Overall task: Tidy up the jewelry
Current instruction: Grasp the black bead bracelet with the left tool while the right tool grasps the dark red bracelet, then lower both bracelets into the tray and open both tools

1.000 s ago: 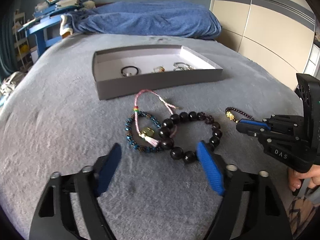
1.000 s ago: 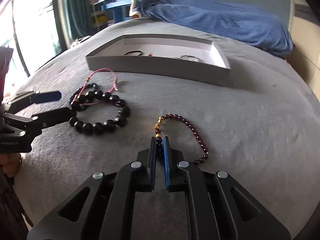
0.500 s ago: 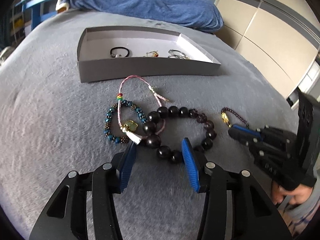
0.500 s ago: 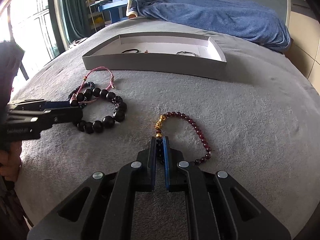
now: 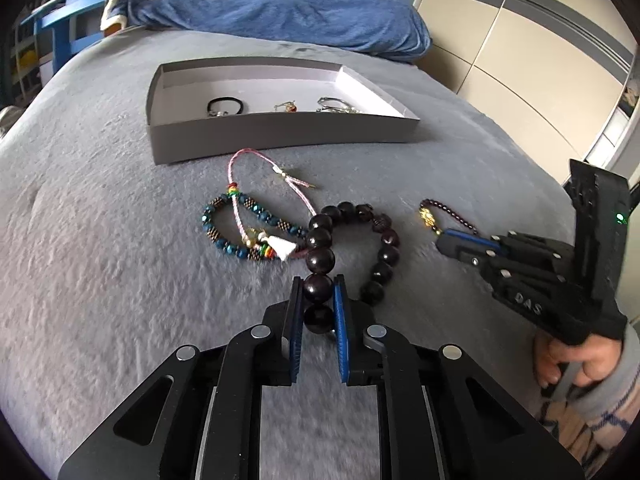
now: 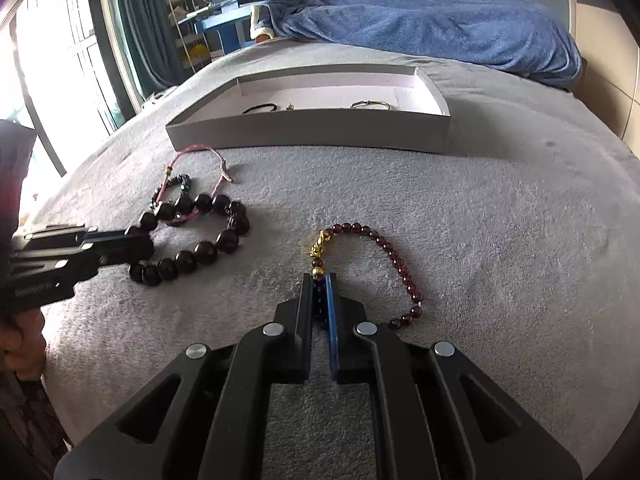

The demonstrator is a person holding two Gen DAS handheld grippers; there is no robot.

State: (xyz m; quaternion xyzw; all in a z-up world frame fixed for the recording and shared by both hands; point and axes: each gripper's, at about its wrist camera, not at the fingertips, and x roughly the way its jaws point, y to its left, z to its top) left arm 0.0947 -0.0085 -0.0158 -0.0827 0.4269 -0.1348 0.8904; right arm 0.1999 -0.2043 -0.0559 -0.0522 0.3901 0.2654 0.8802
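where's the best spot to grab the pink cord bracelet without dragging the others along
Probably the far arc of the pink cord bracelet, the bare loop nearest the grey box. Come down from above with the tongs straddling the cord. That stretch lies alone on the blanket, while its near end with the white tassel crosses the blue bead bracelet and meets the big dark bead bracelet.

1. The bed cover (image 5: 100, 240) is grey, matt, nubbly cloth.
2. On it, the grey box (image 5: 280, 136) looks like matt card.
3. Near the box, the big dark beads (image 5: 320, 258) are glossy.
4. Beside them, the pink cord bracelet (image 5: 236, 184) is woven.
5. The garnet bracelet (image 6: 400, 268) shines, with a gold charm.
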